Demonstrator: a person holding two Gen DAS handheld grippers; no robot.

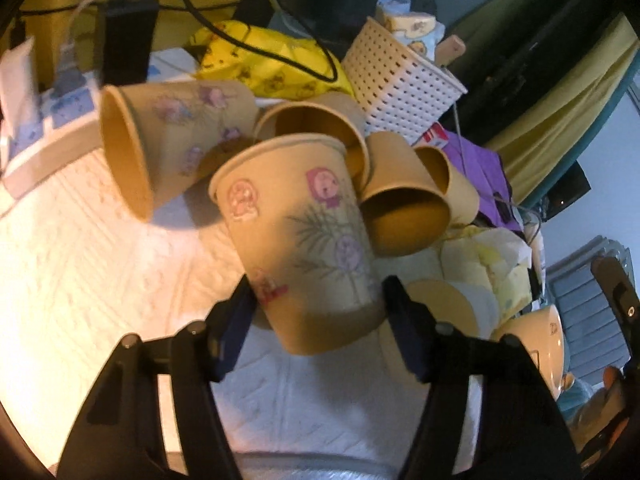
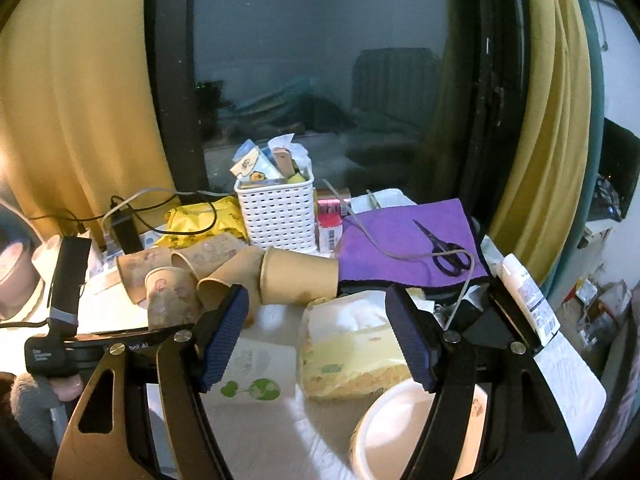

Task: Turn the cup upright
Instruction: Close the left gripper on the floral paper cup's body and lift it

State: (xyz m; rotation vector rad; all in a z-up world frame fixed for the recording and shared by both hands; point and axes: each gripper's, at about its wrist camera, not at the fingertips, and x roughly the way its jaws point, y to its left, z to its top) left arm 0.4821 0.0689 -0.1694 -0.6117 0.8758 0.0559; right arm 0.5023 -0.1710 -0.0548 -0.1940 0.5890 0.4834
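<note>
My left gripper (image 1: 316, 300) is shut on a printed paper cup (image 1: 296, 232), gripping near its base; the cup's rim points up and away, tilted a little. Behind it lie several paper cups on their sides: a printed one (image 1: 172, 140) at the left and plain brown ones (image 1: 404, 216) at the right. In the right wrist view the held cup (image 2: 170, 296) stands at the left among the lying cups (image 2: 298, 276). My right gripper (image 2: 316, 328) is open and empty, well back from the cups.
A white perforated basket (image 1: 400, 80) full of items stands behind the cups, with a yellow packet (image 1: 272, 64) and black cables beside it. A purple cloth with scissors (image 2: 444, 248), a tissue pack (image 2: 352, 352) and a white bowl (image 2: 400, 432) lie at the right.
</note>
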